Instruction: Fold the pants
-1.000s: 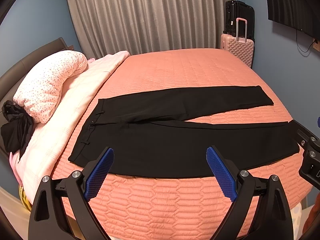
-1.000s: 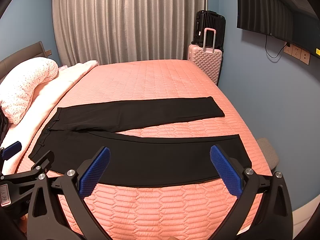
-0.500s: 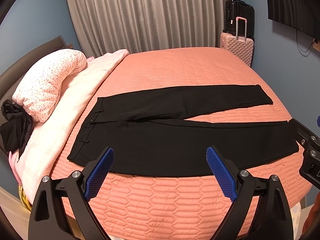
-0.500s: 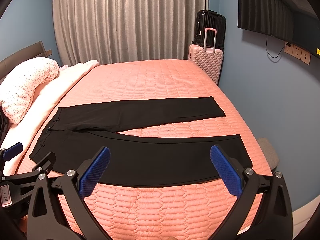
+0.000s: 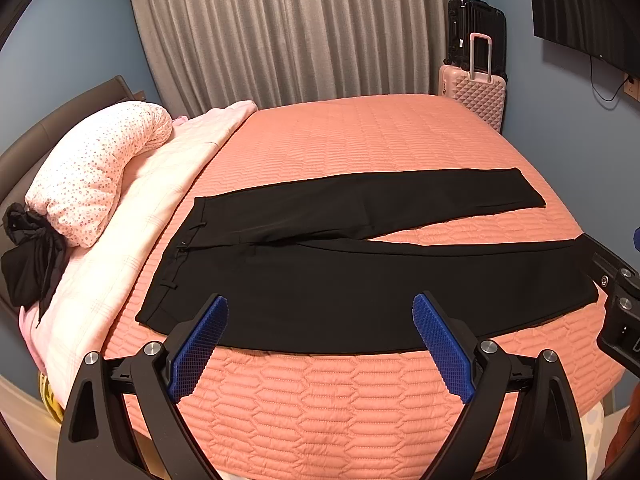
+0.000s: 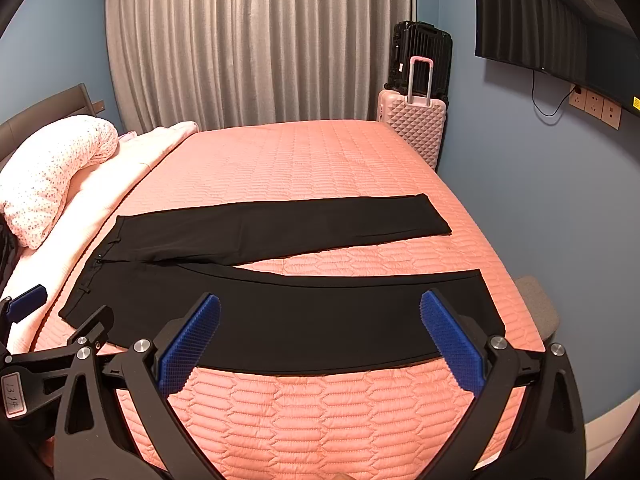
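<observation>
While both grippers hang above the near edge of the bed (image 5: 360, 140), the black pants (image 5: 360, 280) lie flat and unfolded across the salmon quilted cover, waistband to the left and the 2 legs running right. The far leg angles slightly away from the near one, leaving a wedge of cover showing between them toward the cuffs. The near leg lies just beside the bed's near edge.

The left gripper (image 5: 320, 344) is released, its blue pads (image 5: 200, 344) spread wide, clear of the cloth and holding nothing. The right gripper (image 6: 320, 344) is likewise spread wide and empty, over the cuff end of the near leg.

At the left, a spotted pillow (image 5: 96, 168) rests on a pale pink blanket (image 5: 132, 240), with a dark bundle of cloth (image 5: 28, 256) beside it. Grey curtains (image 5: 296, 32) hang behind the bed, and a pink suitcase (image 5: 474, 92) stands in the far right corner with a black suitcase (image 5: 476, 28) behind it. A dark screen (image 6: 540, 36) is mounted on the right wall.
</observation>
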Action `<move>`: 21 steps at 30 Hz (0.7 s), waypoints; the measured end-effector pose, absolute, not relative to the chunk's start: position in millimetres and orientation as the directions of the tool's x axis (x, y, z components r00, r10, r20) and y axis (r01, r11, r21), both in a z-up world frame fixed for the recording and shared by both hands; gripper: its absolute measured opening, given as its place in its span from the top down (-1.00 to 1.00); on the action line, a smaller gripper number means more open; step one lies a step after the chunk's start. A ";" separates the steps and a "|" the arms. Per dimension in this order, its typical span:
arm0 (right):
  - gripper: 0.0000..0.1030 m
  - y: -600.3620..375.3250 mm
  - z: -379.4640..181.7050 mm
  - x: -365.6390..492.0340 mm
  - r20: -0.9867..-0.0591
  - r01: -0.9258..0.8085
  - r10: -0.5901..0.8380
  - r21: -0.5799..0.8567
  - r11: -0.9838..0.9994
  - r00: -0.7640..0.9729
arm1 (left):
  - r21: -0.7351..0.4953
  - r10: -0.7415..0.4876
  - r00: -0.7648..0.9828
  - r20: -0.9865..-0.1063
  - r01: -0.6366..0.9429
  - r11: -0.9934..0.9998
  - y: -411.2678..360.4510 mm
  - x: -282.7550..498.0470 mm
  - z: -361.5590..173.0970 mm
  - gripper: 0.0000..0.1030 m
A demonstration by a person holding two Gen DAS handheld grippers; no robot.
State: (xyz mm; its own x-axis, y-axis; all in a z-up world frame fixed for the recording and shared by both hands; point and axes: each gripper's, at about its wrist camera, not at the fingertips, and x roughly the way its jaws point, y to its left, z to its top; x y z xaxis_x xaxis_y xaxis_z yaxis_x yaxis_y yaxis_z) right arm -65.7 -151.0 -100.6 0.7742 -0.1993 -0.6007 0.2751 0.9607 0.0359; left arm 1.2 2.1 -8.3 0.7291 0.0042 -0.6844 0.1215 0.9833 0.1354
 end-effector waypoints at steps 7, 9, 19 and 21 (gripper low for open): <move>-0.91 -150.6 -100.1 -65.3 -0.601 0.275 -0.199 0.036 0.961 0.774 | 0.136 0.005 0.729 -0.684 0.121 0.983 2.4 0.8 -8.1 -0.79; -0.91 -150.9 -100.5 -65.8 -0.599 0.275 -0.199 0.036 0.961 0.775 | 0.136 0.004 0.728 -0.685 0.122 0.983 2.2 1.4 -8.1 -0.79; -0.91 -151.5 -100.7 -65.5 -0.601 0.275 -0.198 0.037 0.961 0.775 | 0.135 0.003 0.728 -0.685 0.122 0.983 3.1 1.5 -8.0 -0.79; -0.91 -151.1 -100.8 -65.8 -0.600 0.274 -0.198 0.037 0.961 0.775 | 0.135 0.003 0.729 -0.685 0.123 0.983 3.4 1.3 -8.0 -0.79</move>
